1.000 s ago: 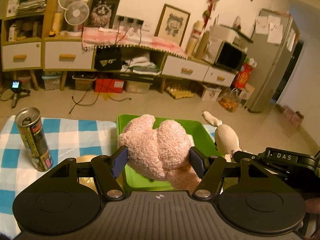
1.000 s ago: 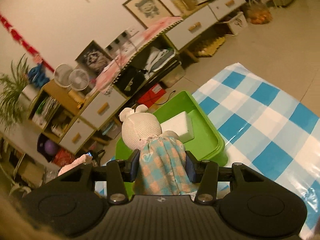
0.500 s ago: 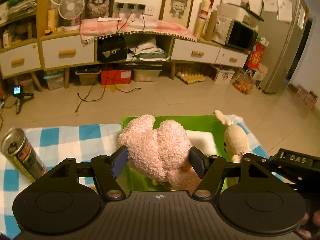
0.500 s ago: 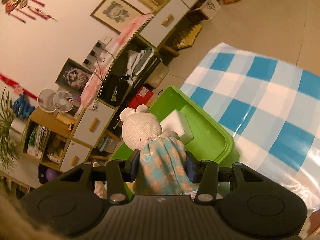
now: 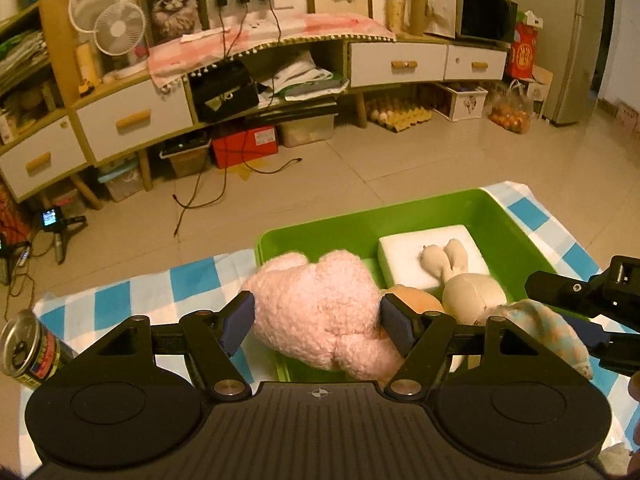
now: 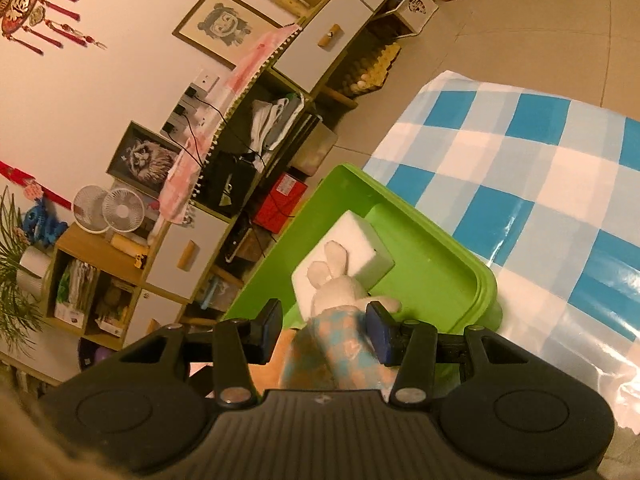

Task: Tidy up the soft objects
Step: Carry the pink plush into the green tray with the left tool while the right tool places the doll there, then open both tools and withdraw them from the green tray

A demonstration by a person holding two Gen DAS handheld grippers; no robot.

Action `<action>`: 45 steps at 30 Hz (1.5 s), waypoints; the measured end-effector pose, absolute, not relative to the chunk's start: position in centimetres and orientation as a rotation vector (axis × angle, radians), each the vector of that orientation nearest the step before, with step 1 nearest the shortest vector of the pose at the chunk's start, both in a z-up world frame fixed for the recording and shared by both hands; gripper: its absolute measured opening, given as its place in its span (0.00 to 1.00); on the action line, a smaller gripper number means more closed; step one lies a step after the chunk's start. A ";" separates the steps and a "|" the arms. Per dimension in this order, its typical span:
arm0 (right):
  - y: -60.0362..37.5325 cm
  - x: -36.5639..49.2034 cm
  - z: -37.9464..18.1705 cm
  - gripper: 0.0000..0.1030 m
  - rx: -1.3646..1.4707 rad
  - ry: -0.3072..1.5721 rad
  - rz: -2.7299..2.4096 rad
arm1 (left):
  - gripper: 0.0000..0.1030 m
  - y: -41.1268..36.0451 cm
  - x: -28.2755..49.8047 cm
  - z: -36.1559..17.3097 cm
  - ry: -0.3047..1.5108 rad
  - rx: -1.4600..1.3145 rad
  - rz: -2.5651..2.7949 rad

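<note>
The left gripper (image 5: 318, 326) spans the fluffy pink plush toy (image 5: 320, 312), whose body lies over the near rim of the shallow green plastic tray (image 5: 516, 224). Its jaws have just been opening, and the blue pads stand beside the fur, so release into the tray appears under way. In the right wrist view the right gripper (image 6: 326, 330) has the cream rabbit doll in a checked dress (image 6: 340, 332) between its jaws, with a visible gap at one pad; its ears rest on the white foam block (image 6: 360, 246) inside the tray. Free floor remains beyond the block, toward the tray's far wall.

1. Ahead of the left gripper (image 5: 316, 322), the green tray (image 5: 516, 232) is crowded by a white foam block (image 5: 404, 252) and rabbit doll (image 5: 472, 292).
2. Far left, a can (image 5: 28, 350) stands.
3. Right of the right gripper (image 6: 324, 326), checked cloth (image 6: 560, 184) lies bare.
</note>
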State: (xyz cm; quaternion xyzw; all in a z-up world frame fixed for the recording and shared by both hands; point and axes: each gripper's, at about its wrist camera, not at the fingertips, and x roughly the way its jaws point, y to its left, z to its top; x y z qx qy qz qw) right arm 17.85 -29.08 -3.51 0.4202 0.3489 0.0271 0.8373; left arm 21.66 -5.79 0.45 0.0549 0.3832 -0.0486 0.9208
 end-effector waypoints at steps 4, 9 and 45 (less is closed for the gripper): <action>-29.0 17.9 -3.4 0.13 0.879 0.741 0.063 | 0.80 -6.0 21.4 0.4 0.779 0.119 -0.100; -29.1 17.8 -3.2 0.14 0.872 0.755 0.062 | 0.87 -6.0 21.4 1.0 0.777 0.113 -0.096; -29.6 11.1 1.1 0.39 0.606 0.789 0.144 | 0.95 -6.4 9.5 3.8 0.663 0.016 -0.196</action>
